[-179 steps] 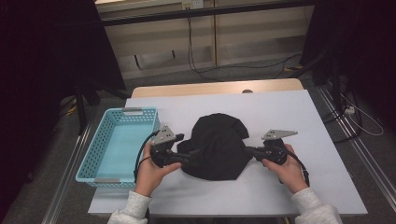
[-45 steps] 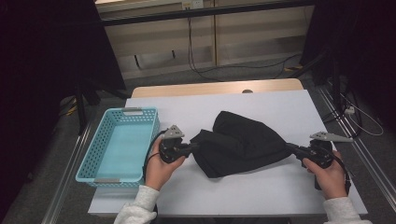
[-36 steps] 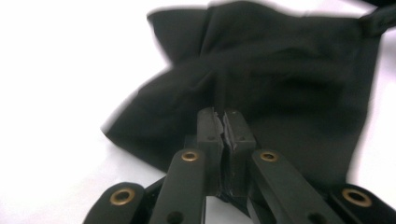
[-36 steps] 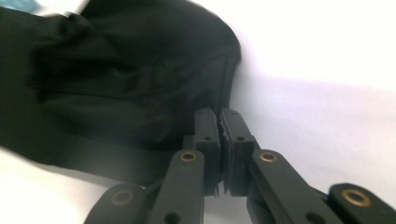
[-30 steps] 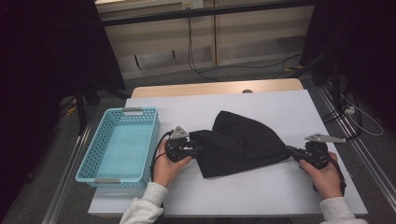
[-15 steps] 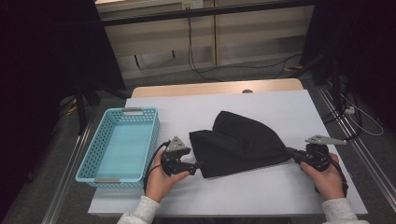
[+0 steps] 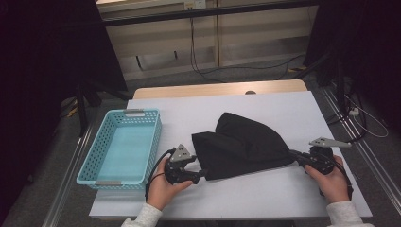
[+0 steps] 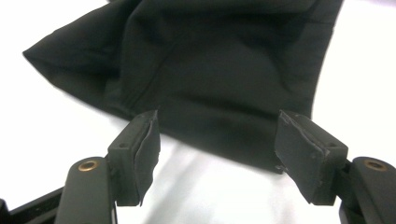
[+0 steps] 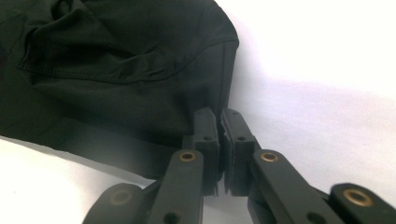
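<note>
A black cloth (image 7: 241, 144) is spread on the bench (image 7: 283, 198); the right gripper (image 9: 223, 135) is clamped on its corner, while the left gripper (image 8: 217, 154), jaws just opened further, is held apart at its edge.

Garment (image 7: 243, 146) spread mid-surface (image 7: 265, 198), basket (image 7: 124, 146) to its left near the edge. Left tool (image 7: 202, 175) at the garment's near-left hem, right tool (image 7: 294, 154) at its right corner.

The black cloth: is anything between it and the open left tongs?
No. The left tongs stand open right at the edge of the black cloth, with just bare white table between the pads. Nothing visible is in the way.
</note>
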`<state>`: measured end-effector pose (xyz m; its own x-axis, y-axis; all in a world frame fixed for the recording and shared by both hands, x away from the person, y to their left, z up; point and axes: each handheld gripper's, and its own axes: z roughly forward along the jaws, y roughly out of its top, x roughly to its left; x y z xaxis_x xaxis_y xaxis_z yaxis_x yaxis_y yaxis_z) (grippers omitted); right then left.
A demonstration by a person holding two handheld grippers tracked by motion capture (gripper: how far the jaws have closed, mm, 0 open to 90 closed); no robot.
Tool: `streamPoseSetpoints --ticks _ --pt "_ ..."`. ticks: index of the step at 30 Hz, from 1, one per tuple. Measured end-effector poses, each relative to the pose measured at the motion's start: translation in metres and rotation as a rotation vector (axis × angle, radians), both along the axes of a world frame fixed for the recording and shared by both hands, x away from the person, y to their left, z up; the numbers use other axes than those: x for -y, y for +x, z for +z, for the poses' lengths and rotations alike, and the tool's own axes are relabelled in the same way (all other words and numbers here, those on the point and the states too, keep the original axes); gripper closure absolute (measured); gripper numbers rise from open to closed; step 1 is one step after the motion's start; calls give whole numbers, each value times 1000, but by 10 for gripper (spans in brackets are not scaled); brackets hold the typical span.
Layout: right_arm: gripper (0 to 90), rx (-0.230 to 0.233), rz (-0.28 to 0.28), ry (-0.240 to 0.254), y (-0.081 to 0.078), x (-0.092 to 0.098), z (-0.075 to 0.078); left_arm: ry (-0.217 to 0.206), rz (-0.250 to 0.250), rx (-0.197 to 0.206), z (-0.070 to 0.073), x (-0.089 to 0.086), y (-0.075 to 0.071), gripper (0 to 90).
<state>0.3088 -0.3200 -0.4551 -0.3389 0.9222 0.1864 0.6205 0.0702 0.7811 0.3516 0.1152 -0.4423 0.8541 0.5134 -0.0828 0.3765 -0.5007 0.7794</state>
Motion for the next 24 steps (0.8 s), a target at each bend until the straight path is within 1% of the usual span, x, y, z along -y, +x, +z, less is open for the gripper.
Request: streamPoseSetpoints --ticks 2,3,5,10,11,14,16,18,20,21,22,23,24 --pt "867 0 -1 0 0 0 0 6 -16 12 0 2 -1 320" --pt "867 1 0 0 0 0 0 15 -20 14 1 3 -2 320" --pt "867 2 0 1 0 0 1 10 -34 5 0 5 -2 328" --pt "867 1 7 -3 -1 0 0 10 -49 29 1 9 -5 333" --pt "867 0 7 -5 -1 0 0 9 -54 21 0 10 -6 334" --pt "867 0 7 -5 -1 0 0 21 -78 16 -1 13 -7 338" --pt "867 0 7 -5 -1 0 0 26 -79 9 -5 15 -8 338" --pt "867 -2 8 -5 -1 0 -1 53 -92 9 -7 17 -8 337" --pt "867 -5 12 -6 -1 0 -1 58 -91 2 -10 18 -8 333" --pt "867 -6 10 -7 -1 0 -1 67 -93 1 -12 19 -8 327" --pt "867 -6 9 -6 -2 0 -1 85 -94 -4 -14 20 -7 321" --pt "868 -7 8 -5 -2 0 -1 91 -102 -4 -17 20 -7 305" --pt "867 -7 6 -4 -2 0 -1 87 -101 9 -18 20 -7 286"
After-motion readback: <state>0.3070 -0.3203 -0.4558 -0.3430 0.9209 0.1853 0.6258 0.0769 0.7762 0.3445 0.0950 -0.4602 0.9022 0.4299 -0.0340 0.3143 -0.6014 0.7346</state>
